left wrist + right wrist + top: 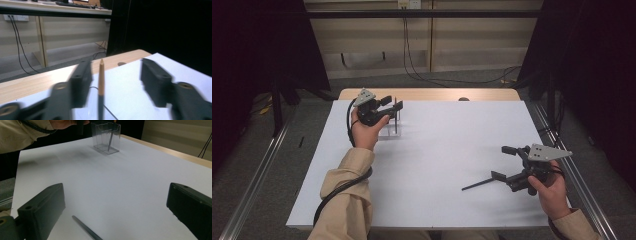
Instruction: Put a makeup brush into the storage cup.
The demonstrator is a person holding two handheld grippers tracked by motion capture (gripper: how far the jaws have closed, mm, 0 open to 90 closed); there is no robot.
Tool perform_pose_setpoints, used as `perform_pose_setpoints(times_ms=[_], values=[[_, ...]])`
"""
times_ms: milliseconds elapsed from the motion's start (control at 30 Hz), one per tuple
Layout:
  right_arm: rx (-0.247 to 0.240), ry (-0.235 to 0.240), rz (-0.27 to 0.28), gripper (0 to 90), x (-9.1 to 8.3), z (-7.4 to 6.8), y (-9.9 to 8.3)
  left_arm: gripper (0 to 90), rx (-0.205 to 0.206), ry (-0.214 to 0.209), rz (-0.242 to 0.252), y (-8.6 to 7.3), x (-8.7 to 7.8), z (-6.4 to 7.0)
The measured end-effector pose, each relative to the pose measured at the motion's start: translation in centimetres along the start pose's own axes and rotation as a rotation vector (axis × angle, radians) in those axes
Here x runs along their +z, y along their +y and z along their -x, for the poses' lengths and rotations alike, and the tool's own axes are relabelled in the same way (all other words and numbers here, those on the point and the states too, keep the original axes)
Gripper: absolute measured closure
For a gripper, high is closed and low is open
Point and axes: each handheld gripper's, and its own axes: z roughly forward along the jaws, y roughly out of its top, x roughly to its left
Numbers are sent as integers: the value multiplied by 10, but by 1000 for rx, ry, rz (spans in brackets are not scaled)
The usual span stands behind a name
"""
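White sheet covers wooden table | cables on grey floor

Tan long sleeves; black two-jaw tools, grey three-cornered top plates, trailing black cable.

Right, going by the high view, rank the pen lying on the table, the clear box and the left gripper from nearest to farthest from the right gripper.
1. The pen lying on the white sheet, just left of the right gripper.
2. The clear box, far across at the table's back left.
3. The left gripper, at the box; these last two are nearly too close to call.
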Motion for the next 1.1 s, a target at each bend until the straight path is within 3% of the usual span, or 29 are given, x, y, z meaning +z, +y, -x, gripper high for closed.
perform_pose_setpoints(times_ms=[100, 267, 600, 1100], values=[[-4, 3, -3, 11, 0, 0, 0, 267, -2, -4, 13, 1, -5, 1], [-5, 2, -6, 11, 1, -1, 0, 206, 14, -22, 14, 3, -11, 4], [-6, 2, -8, 11, 2, -1, 0, 144, 44, -70, 20, 4, -21, 13], [-8, 5, -11, 11, 2, -2, 0, 53, 28, -138, 13, -5, -35, 20]])
